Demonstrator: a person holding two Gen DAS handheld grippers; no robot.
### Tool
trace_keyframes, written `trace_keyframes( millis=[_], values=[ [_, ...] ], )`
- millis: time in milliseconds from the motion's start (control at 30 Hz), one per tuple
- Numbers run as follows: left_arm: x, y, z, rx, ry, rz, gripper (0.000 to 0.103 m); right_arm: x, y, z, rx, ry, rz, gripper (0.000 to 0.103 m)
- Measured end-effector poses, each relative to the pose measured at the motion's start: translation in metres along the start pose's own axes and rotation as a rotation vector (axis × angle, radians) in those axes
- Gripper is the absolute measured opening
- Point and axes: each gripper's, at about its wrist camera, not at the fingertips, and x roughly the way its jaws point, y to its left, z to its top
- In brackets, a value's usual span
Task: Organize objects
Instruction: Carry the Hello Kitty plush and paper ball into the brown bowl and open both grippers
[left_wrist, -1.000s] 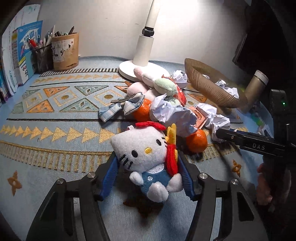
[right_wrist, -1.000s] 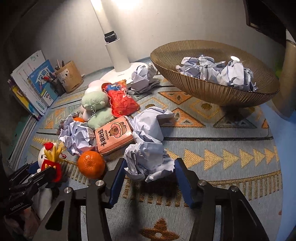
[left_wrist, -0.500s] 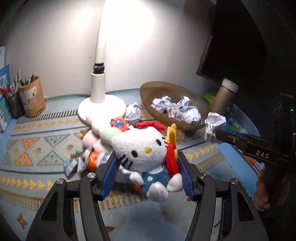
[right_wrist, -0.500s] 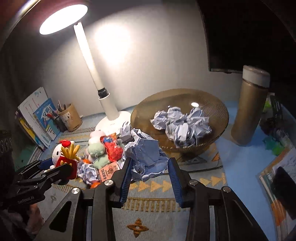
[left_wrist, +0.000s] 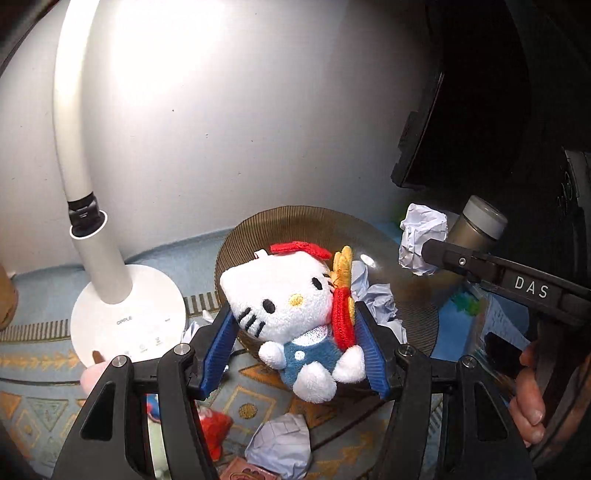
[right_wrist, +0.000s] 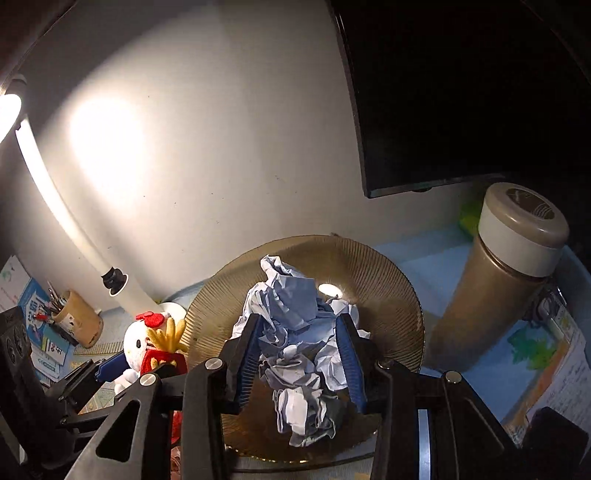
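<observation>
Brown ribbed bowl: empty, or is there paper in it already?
Not empty. Crumpled paper balls lie inside the brown ribbed bowl, seen behind the plush; the right gripper holds another wad above it.

The white cat toy (left_wrist: 291, 314) hides much of the brown bowl (left_wrist: 295, 225), and the lamp (left_wrist: 88, 236) beside the bowl loses its top at the edge.

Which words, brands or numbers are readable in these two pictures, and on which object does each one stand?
"DAS": on the side of the right gripper, in the left wrist view.
"OPPLE": on the white lamp base.
Print on the booklets beside the pen cup: too small to read.
Print on the papers by the flask: blurred.
</observation>
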Motion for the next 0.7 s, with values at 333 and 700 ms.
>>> trace_keyframes(
  millis=[333,700],
  values=[
    [0.031,0.012,-0.006,-0.047,0.046,-0.005,0.076,0.022,-0.013,-0.006,0.006,0.020,0.007,0.064],
    [-0.093,0.016,-0.019,-0.086,-0.095,0.026,0.076,-0.055,0.017,-0.033,-0.057,-0.032,0.068,0.065]
  ],
)
